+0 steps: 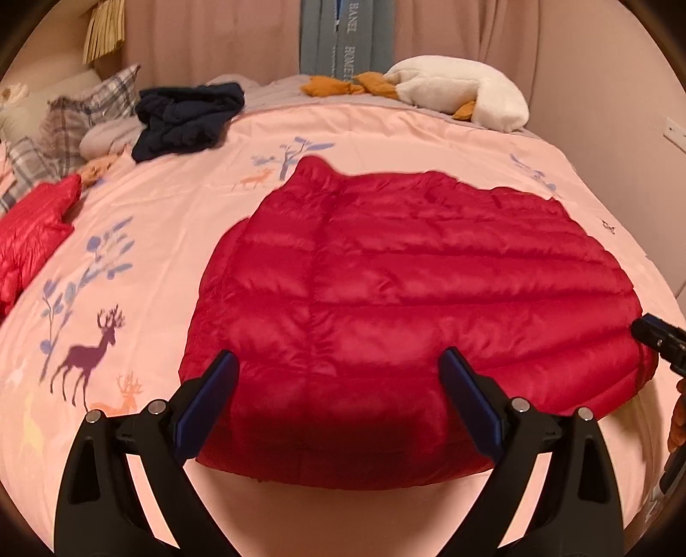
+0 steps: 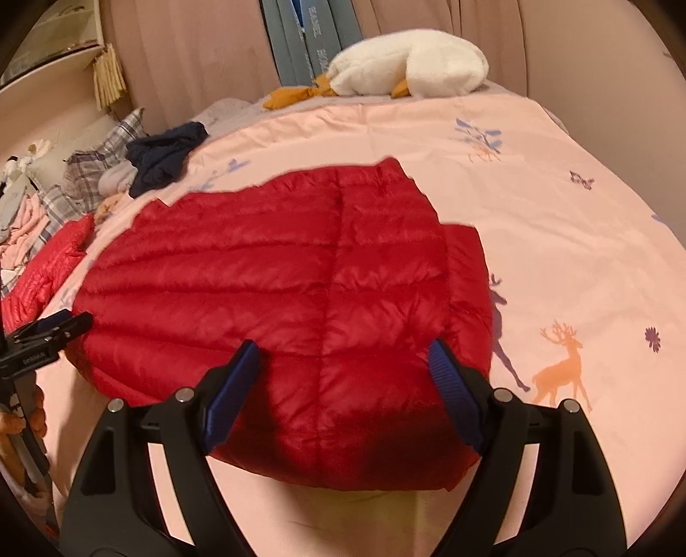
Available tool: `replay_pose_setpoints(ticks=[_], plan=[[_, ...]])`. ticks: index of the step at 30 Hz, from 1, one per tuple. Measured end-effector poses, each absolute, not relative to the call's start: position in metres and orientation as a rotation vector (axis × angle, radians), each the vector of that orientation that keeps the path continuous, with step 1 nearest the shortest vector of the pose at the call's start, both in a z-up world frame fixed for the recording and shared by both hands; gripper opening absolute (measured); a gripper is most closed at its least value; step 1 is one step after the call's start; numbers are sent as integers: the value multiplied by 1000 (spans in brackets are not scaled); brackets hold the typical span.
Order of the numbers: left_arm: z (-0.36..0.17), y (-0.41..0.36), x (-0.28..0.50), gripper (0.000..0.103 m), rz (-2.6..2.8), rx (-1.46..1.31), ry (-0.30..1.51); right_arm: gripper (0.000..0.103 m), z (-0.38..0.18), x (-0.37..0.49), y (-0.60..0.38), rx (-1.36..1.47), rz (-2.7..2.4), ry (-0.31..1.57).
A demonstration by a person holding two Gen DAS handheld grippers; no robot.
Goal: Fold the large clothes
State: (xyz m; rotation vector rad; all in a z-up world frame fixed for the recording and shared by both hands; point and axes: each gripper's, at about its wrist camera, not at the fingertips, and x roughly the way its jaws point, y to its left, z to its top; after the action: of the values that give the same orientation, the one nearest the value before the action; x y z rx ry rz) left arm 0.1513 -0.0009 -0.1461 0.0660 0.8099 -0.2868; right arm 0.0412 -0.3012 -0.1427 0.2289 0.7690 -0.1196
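A red puffer jacket (image 1: 386, 300) is lying spread flat in the middle of a bed, on a pink bedspread (image 1: 171, 223) printed with deer and blue plants. The jacket's quilted rows are running across it, with a seam down the middle. Its collar is pointing toward the far side of the bed, and its bottom hem is lying closest to both cameras.

The left tongs (image 1: 338, 364) are hovering above the near hem of the jacket, toward its left part. Their two blue-padded fingers are standing wide apart, with nothing gripped between them. The right tongs (image 2: 343, 355) are hovering over the near hem toward the jacket's right part. Their fingers are also standing wide apart and are holding nothing. Whether either pair is touching the fabric cannot be told.

In the left camera's view, the tip of the right tongs is showing at the right edge, just beside the jacket's corner. In the right camera's view, the left tongs are showing at the left edge, with part of a hand (image 2: 17, 424) gripping the handle below.

Well apart from the jacket, a second red quilted garment (image 1: 30, 240) is lying at the left side of the bed. A crumpled dark navy garment (image 1: 184, 115) is lying near plaid pillows (image 1: 85, 111). A white plush goose (image 1: 463, 90) with orange feet is resting at the far edge, in front of beige curtains (image 1: 214, 38).
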Motion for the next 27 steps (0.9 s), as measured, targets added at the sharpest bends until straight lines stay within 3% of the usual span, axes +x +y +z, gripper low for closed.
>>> replay_pose_setpoints(ticks=[21,25,27], plan=[[-152,57,162,96,-208,-79,844,82,-149,17,-338,413,-117,768],[-157,61,162,94,-280,-127,868,71,-149,16,-334,407,-106,769],[-159,60,162,81,-297,-126,877,62,-147,17,-332,380,-115,772]])
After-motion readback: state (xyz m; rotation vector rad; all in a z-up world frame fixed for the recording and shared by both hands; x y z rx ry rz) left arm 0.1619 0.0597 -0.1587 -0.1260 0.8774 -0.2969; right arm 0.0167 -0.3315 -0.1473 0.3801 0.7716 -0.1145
